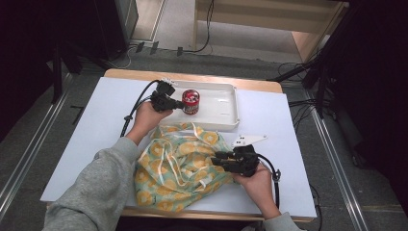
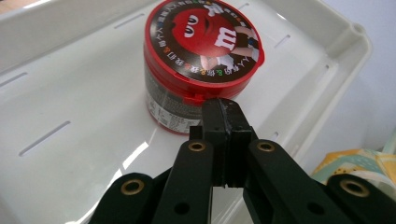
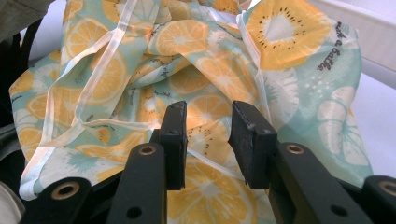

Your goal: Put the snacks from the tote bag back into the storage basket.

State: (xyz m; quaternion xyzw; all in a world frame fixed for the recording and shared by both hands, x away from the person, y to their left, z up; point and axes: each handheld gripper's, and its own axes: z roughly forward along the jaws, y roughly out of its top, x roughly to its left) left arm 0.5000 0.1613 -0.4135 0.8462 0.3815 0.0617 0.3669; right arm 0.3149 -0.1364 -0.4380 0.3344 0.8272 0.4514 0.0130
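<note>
Candy jar (image 2: 201,60) — left gripper's (image 2: 227,112) closed fingers beside it.

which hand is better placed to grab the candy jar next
Left: its gripper is shut, right beside the jar in the tray. The right gripper hangs open over the bag.
</note>
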